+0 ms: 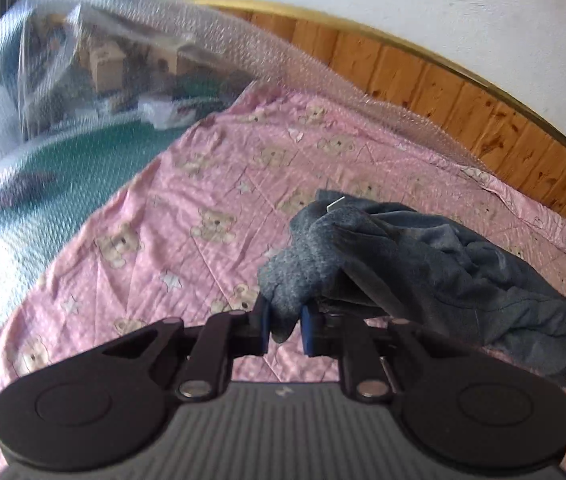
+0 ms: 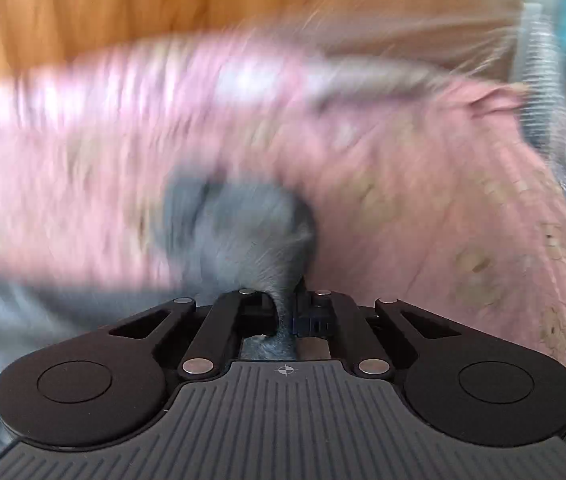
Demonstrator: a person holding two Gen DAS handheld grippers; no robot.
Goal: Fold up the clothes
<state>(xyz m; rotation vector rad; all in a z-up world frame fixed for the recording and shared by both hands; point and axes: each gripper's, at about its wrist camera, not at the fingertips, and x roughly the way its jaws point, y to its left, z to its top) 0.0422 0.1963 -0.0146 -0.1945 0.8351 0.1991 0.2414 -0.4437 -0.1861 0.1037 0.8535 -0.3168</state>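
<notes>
A dark grey-blue garment (image 1: pixel 423 264) lies crumpled on a pink bedsheet with teddy bears (image 1: pixel 187 208). My left gripper (image 1: pixel 286 328) is shut on a bunched edge of the garment, which trails off to the right. In the right wrist view, which is motion-blurred, my right gripper (image 2: pixel 285 312) is shut on a twisted bunch of the same grey garment (image 2: pixel 239 224) above the pink sheet (image 2: pixel 443 184).
A wooden headboard (image 1: pixel 463 108) with a brass rim runs behind the bed below a white wall. Bubble wrap (image 1: pixel 131 52) covers clutter and a green surface (image 1: pixel 95 152) at the left. A ribbed hose (image 2: pixel 539 64) hangs at the right in the right wrist view.
</notes>
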